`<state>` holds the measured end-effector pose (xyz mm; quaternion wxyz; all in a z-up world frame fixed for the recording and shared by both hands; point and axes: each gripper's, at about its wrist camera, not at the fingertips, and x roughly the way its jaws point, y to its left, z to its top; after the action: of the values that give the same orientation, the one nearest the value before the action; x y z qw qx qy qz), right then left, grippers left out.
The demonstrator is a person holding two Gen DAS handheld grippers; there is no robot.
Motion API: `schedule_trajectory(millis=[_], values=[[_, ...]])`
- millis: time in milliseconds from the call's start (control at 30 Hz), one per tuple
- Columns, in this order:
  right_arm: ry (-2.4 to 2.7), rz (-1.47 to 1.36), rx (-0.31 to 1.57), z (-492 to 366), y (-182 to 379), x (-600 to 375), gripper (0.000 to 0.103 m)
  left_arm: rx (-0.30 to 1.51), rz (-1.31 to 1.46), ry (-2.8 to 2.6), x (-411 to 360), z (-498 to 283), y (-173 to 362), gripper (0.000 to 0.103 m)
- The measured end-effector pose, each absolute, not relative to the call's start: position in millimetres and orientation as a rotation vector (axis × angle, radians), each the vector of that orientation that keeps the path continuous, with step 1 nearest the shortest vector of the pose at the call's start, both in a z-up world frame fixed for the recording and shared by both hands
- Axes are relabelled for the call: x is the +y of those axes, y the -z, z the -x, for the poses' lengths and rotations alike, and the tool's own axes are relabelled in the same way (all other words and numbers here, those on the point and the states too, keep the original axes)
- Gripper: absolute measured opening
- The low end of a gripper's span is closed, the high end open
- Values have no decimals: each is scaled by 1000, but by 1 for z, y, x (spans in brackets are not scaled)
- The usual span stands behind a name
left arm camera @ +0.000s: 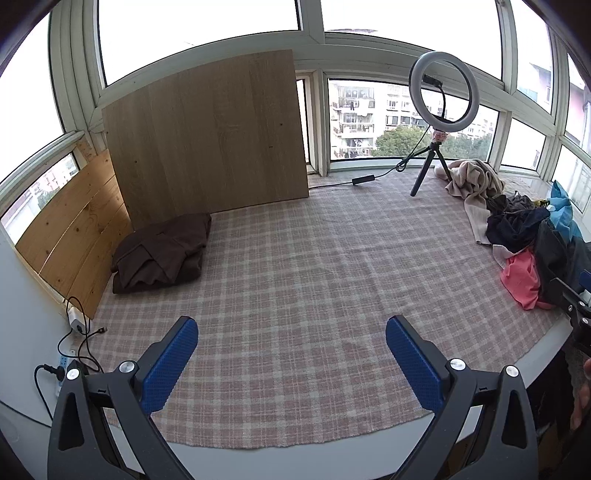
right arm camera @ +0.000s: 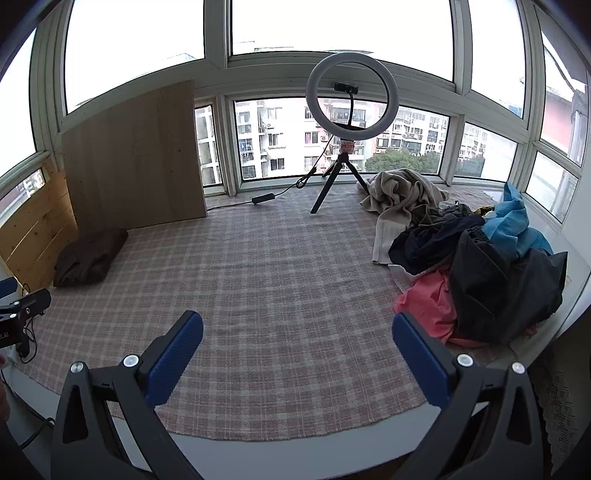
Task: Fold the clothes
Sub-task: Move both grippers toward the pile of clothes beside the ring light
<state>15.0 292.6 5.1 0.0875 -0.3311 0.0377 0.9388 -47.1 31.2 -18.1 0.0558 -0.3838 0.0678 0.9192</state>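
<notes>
Both tools [left arm camera: 291,363] [right arm camera: 297,363] agape; clothes pile [right arm camera: 476,266] beyond

Flat daylight floods in through the white-framed bay windows [right arm camera: 221,62], whose upper panes are blown out to pure white. Shadows on the pink-and-grey checked cloth [left arm camera: 295,266] are faint, and fisheye distortion bows the frames and darkens the corners.

A pink plaid cloth [left arm camera: 295,266] covers the platform before a bay of windows [right arm camera: 340,29]. A ring light [right arm camera: 351,96] stands on a small tripod [right arm camera: 338,177] at the far edge, its cable [right arm camera: 288,190] trailing left. A pale wooden board [left arm camera: 210,133] leans against the windows, pine planks [left arm camera: 70,236] beside it. A power strip [left arm camera: 64,363] with plugged cables lies at the left edge.
</notes>
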Motion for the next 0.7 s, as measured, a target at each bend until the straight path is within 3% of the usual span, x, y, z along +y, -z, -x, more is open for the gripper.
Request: schedule_trajectory(millis=[700], values=[[-2460,868,170,-35,-16,358,103,339,975,-2445,134,111,9,102]])
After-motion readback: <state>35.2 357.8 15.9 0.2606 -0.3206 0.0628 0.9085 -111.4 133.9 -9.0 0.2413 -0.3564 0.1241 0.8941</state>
